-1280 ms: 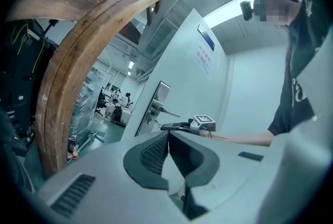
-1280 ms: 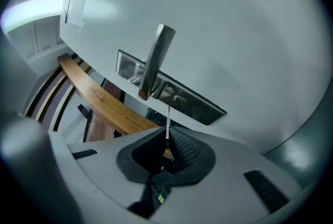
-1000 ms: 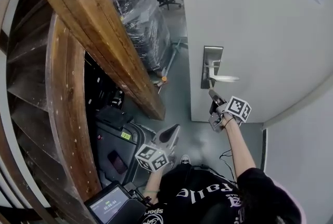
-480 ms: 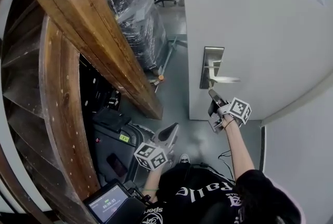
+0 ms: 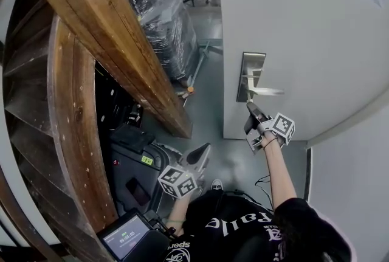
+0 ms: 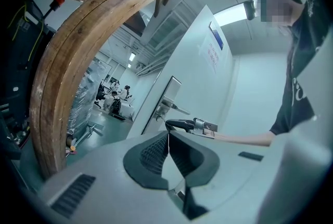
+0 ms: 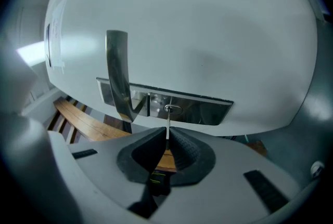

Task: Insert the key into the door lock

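A steel lock plate (image 5: 250, 75) with a lever handle (image 5: 266, 92) sits on the white door (image 5: 304, 30). My right gripper (image 5: 250, 107) is just below the plate, pointing up at it. In the right gripper view the right gripper (image 7: 167, 134) is shut on a thin silver key (image 7: 167, 124). The key's tip reaches the oval keyhole (image 7: 170, 109) in the lock plate (image 7: 203, 110), beside the handle (image 7: 118, 75); how deep it sits I cannot tell. My left gripper (image 5: 202, 152) hangs low by the person's body. In its own view the left gripper (image 6: 168, 137) is shut on nothing.
A curved wooden beam (image 5: 103, 30) and wooden frame (image 5: 67, 133) fill the left. Plastic-wrapped goods (image 5: 161, 17) stand on the floor beyond the door edge. A screen device (image 5: 126, 237) and black equipment (image 5: 130, 136) sit low left. People sit at desks (image 6: 115, 103) in the far room.
The right gripper stays just under the lock plate with the key held up to it; only the head view has shifted slightly. The left gripper has not moved.
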### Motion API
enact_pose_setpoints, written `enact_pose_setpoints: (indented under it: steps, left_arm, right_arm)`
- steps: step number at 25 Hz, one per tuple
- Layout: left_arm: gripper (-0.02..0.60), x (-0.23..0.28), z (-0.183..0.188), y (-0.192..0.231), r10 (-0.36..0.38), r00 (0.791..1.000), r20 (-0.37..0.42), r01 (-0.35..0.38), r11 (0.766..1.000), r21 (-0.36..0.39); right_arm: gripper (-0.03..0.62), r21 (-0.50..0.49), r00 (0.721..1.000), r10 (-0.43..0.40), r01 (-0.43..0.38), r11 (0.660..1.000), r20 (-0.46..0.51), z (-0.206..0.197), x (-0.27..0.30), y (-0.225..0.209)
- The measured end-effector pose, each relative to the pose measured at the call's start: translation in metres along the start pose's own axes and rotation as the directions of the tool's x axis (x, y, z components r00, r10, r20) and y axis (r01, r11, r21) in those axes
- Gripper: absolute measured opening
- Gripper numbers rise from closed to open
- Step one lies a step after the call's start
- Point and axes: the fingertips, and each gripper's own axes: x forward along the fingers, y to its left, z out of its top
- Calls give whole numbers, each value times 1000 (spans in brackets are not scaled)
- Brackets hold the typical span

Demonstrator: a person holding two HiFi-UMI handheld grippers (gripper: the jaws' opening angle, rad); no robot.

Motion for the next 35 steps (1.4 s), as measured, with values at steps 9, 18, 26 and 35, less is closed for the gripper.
enact_pose_setpoints:
  steps: [9,18,26,35]
  left_arm:
    - [6,-1,7,6,10,1000,1,-10,1000,7]
    - [6,3,6,11,22,1000,-11,-22,1000,13]
    - [6,5,-3,-11,38,999,-1,-38,999,10]
    - [6,0,-41,-82,72,997,19,-72,997,-20]
  right_arm:
    - [37,39,999,5,-6,999,34,19,29,-2]
    - [38,-142,999,-28,31,989,24,35,53,1]
    - [51,-390,992,-100,62,919,-78,4,-2,8]
    - [48,-401,983,-83,10,916,-166,-39,-121,20]
